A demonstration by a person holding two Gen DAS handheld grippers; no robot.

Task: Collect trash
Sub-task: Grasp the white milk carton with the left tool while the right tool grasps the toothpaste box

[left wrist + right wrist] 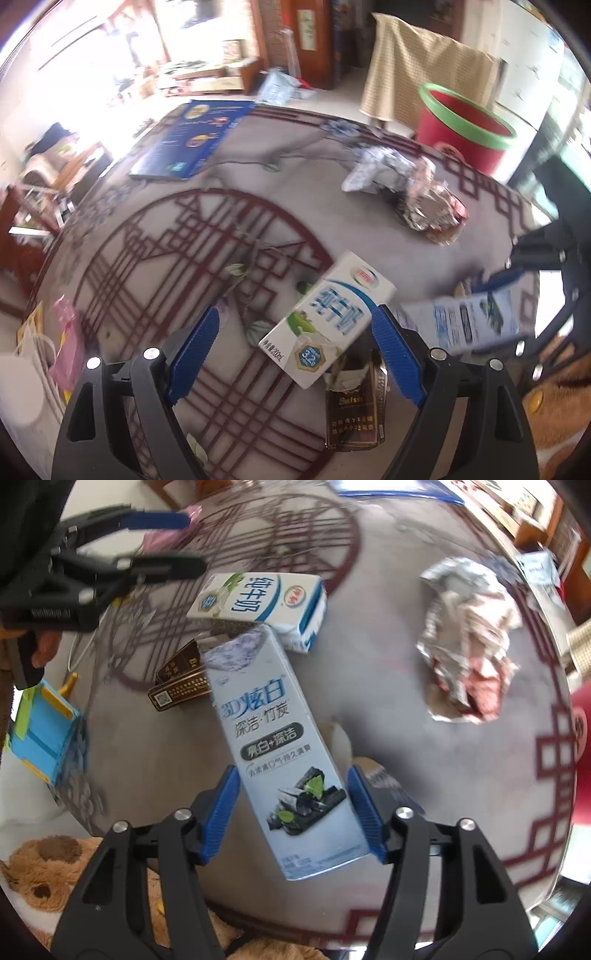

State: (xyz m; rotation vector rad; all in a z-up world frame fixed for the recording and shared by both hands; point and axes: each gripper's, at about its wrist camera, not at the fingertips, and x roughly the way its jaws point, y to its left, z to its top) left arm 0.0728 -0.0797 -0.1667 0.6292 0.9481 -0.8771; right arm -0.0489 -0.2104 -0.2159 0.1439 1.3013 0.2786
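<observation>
Left wrist view: left tongs point(293, 341) stand wide over the worktop point(221, 184), milk carton point(325, 321) lying flat between the pads, untouched, likely next pickup. Red bin point(463, 127) at 1 o'clock, off the worktop edge; contents hidden. Right wrist view: right tongs point(293, 805) clamp the toothpaste box point(280, 746), crumpled wrapper point(469, 642) at 2 o'clock.

patterned table point(258, 177), blue book point(192, 140), draped cloth point(417, 62), plush toy point(48, 871)
</observation>
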